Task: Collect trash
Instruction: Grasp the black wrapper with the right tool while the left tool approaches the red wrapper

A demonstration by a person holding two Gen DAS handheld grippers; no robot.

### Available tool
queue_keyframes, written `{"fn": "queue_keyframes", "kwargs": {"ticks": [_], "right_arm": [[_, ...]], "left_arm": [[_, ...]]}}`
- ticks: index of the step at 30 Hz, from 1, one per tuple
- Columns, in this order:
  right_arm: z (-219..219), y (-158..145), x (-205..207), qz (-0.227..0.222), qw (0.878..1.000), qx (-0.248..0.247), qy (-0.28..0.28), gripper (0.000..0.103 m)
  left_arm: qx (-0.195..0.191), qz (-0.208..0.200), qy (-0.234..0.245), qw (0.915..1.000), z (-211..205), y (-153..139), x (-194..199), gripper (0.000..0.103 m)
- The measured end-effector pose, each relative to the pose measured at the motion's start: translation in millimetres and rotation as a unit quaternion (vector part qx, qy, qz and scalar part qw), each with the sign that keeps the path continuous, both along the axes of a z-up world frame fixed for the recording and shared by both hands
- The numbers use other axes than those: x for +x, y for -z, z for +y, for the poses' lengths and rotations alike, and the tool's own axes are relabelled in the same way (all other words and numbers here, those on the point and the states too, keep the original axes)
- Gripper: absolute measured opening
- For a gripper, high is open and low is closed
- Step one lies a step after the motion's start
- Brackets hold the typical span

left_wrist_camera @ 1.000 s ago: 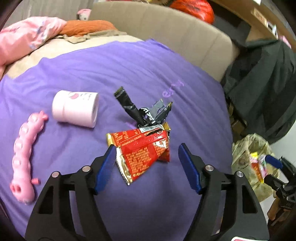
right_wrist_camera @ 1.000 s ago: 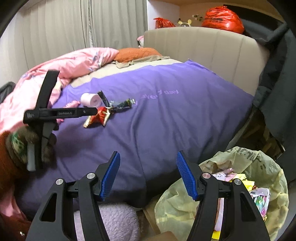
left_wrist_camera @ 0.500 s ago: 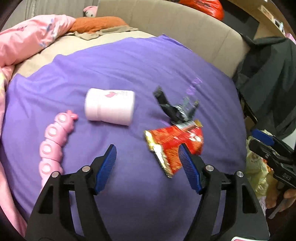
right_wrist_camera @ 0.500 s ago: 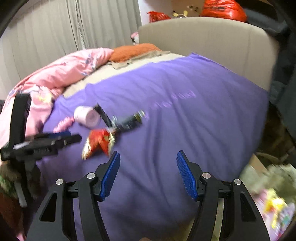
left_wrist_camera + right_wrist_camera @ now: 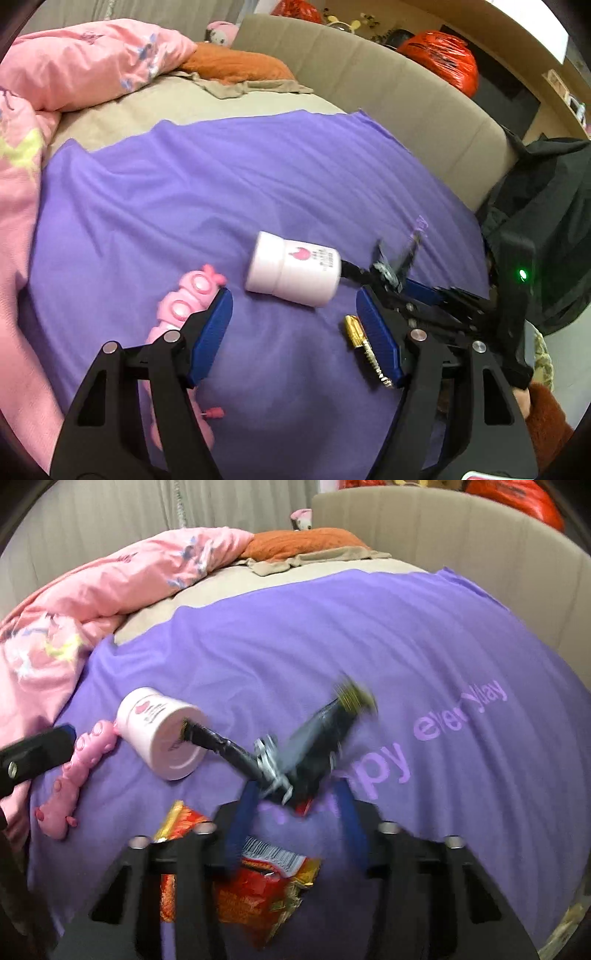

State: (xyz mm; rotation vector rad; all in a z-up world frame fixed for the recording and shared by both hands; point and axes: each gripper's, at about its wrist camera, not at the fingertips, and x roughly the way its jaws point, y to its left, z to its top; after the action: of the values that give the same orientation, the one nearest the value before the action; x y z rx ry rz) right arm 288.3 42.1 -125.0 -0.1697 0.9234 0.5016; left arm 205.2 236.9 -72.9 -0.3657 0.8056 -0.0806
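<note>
Trash lies on the purple bedspread (image 5: 406,635): a red wrapper (image 5: 255,897) nearest, under the right tongs (image 5: 295,805), which have swung over from the bin and are closing around the black wrapper (image 5: 317,738). Left tongs (image 5: 293,328) hang open short of the pink jar (image 5: 295,273).

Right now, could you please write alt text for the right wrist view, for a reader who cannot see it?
The right gripper is closing around a black wrapper on a purple bedspread. A red wrapper lies beneath it; a pink cup lies tipped over nearby.
</note>
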Motion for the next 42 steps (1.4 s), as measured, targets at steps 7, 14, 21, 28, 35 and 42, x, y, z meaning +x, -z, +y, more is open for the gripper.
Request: {"fn": "queue_keyframes", "kwargs": {"ticks": [7, 14, 21, 28, 35, 42], "right_arm": [[-60, -17, -4, -0.013, 0.998, 0.018, 0.054, 0.014], [-106, -31, -19, -0.037, 0.997, 0.028, 0.055, 0.025], [-74, -29, 2, -0.035, 0.998, 0.056, 0.004, 0.057], [-35, -6, 42, 0.003, 0.999, 0.027, -0.024, 0.028], [-66, -29, 14, -0.037, 0.999, 0.033, 0.007, 0.023], [-136, -40, -40, -0.042, 0.994, 0.067, 0.07, 0.023]], "left_arm": [[-0.034, 0.031, 0.083, 0.9955, -36, 14, 6, 0.066], [-0.045, 0.065, 0.107, 0.9912, -72, 29, 7, 0.066], [0.033, 0.038, 0.058, 0.997, -63, 19, 3, 0.066], [0.018, 0.039, 0.081, 0.9958, -64, 27, 4, 0.066], [-0.021, 0.03, 0.103, 0.994, -68, 30, 5, 0.066], [-0.011, 0.054, 0.11, 0.9924, -94, 42, 17, 0.071]]}}
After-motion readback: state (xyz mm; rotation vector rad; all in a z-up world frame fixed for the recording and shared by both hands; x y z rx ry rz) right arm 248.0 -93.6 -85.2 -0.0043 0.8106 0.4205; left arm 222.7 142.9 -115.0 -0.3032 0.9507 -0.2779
